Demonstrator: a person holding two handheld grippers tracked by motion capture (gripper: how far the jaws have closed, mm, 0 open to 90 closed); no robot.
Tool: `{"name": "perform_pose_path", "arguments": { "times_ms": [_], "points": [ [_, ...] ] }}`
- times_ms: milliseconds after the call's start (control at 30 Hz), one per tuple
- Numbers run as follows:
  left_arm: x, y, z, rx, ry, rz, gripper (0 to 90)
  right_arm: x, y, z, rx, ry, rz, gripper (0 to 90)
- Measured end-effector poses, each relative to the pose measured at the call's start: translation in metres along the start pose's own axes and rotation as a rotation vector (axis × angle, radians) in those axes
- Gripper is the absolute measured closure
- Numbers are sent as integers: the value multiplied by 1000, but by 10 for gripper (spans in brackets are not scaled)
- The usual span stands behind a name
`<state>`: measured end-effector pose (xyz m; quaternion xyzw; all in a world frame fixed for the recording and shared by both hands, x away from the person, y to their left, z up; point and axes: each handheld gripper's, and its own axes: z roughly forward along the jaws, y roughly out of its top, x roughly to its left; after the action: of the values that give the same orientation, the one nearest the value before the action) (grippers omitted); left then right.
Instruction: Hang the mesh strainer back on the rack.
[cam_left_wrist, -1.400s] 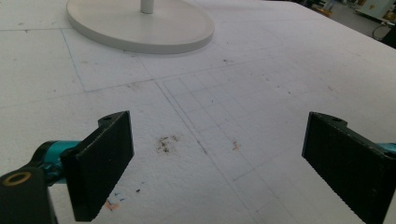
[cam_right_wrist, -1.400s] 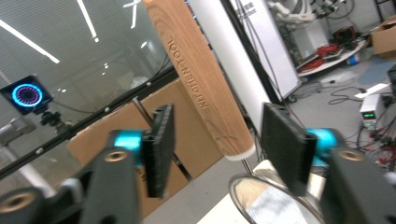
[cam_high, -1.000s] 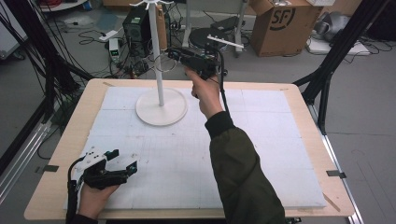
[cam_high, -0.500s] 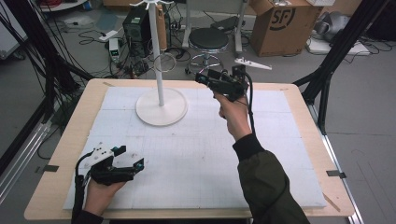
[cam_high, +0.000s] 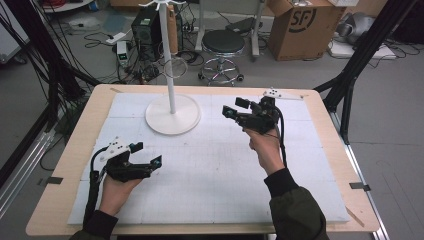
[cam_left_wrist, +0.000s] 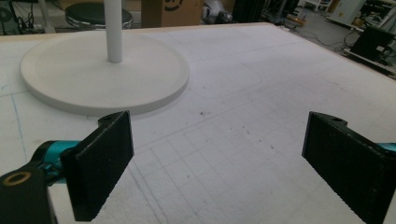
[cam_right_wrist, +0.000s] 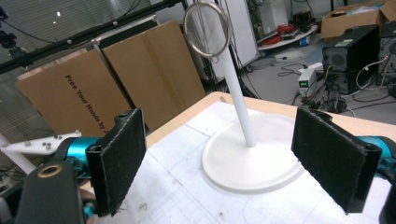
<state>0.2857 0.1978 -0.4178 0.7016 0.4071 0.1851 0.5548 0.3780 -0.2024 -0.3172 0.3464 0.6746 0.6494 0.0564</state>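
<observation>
Standing upright, the white stand rises vertically.

White foam mat covers most of the wooden worktop, bare wood left along the edges; a dark tape piece sits at the right edge. On the floor past the far edge are a black round stool, a cardboard box, a black computer tower, a white power strip and loose cables. A black frame post slants off the far right corner.
</observation>
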Motion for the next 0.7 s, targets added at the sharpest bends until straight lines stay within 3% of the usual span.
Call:
{"name": "perform_pose_path", "arguments": {
  "times_ms": [400, 567, 700],
  "points": [
    [-1, 12, 0, -14, -12, -6, 89, -3, -36, -15, 3, -7, 16, 169],
    [-1, 12, 1, -16, -29, -17, 89, -7, -51, -22, 42, -24, 12, 168],
    [-2, 13, 2, -21, -34, -21, 89, -7, -53, -25, 76, -31, 12, 157]
  ]
}}
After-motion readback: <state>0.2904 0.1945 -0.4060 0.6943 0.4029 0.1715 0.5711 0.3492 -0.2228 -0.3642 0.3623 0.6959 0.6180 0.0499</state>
